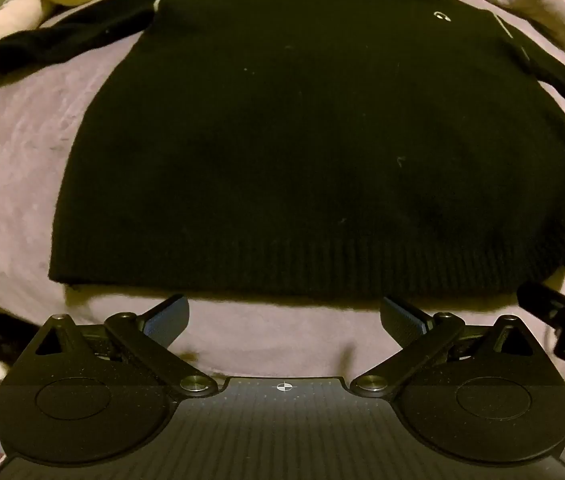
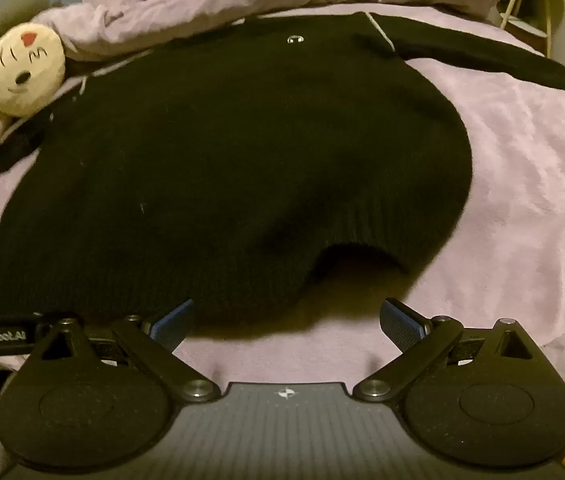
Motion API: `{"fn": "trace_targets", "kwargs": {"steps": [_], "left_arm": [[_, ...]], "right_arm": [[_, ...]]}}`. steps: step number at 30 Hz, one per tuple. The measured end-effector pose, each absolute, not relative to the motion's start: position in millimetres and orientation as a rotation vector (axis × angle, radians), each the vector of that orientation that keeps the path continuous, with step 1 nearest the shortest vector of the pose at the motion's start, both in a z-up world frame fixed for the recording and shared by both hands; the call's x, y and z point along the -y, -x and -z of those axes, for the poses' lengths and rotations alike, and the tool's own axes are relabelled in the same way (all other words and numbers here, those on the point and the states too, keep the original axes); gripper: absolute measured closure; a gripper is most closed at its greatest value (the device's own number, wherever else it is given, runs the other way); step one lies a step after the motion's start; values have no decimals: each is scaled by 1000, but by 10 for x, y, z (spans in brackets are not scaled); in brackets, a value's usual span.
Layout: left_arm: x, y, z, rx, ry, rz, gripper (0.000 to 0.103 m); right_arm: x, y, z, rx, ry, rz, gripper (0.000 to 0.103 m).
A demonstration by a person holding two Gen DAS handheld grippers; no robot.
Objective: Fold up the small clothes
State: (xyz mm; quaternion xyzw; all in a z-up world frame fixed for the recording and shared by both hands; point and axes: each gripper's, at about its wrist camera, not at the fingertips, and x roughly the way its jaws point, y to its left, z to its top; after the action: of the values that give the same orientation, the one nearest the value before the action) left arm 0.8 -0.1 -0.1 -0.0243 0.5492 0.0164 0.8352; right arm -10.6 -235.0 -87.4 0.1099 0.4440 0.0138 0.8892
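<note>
Lilac bedding carries a flat black sweater. Its ribbed hem runs crosswise just above both wide-open, empty grippers: left gripper, right gripper.

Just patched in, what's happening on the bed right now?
A person holds a gripper in each hand over a black sweater spread flat on a lilac blanket, sleeves out to the sides. The left gripper and right gripper are both open and empty, just short of the ribbed hem. No fold shows yet. A plush toy lies by one sleeve.
</note>
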Motion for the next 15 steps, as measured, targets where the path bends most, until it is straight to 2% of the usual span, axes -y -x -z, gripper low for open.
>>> {"fn": "trace_targets", "kwargs": {"steps": [4,10,15], "left_arm": [[8,-51,-6,-1164,64,-48,0],[7,-169,-186,-1123,67,-75,0],[80,-487,-205,-1069,81,-80,0]], "right_arm": [[2484,96,873,-878,-314,-70,4],[2889,52,894,-698,-509,-132,4],[3408,-251,1225,-695,-749,-95,4]]}}
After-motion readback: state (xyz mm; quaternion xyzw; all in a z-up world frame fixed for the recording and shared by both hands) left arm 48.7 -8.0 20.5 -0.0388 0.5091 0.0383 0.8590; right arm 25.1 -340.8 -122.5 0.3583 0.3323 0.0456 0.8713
